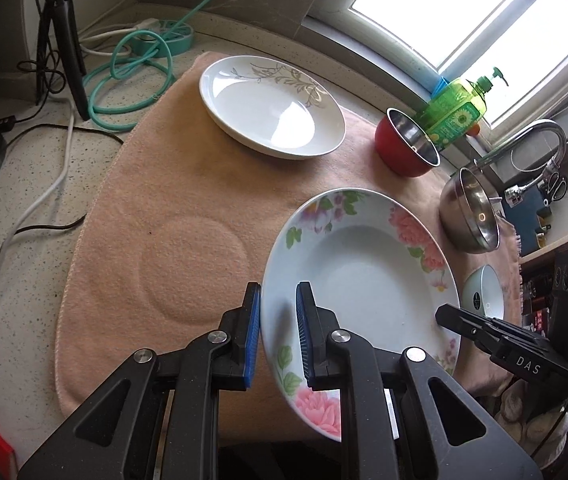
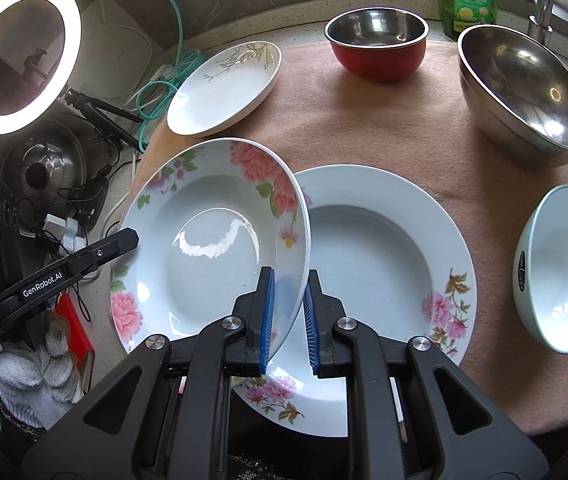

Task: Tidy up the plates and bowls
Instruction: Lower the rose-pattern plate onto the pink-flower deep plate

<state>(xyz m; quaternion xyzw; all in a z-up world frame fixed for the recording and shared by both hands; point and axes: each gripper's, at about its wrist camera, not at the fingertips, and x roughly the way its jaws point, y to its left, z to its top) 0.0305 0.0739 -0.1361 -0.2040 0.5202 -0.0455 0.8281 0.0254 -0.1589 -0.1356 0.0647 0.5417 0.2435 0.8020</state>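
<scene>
Both tongs, left [image 1: 278,334] "GenRobot.AI", right [image 2: 287,320] "DAS", clamp peony plate [image 2: 204,240].

Right tool [image 2: 287,320] straddling tilted floral plate [image 2: 204,240] rim, above larger plate [image 2: 387,264]

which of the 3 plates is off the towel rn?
The pink-peony plate, tilted and held at opposite rims by both tongs, left and right. The gold-leaf plate and the larger floral plate lie flat on the towel.

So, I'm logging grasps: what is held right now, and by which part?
The pink-flowered plate, held by its rim on opposite sides: left gripper and right gripper each straddle the edge.
</scene>
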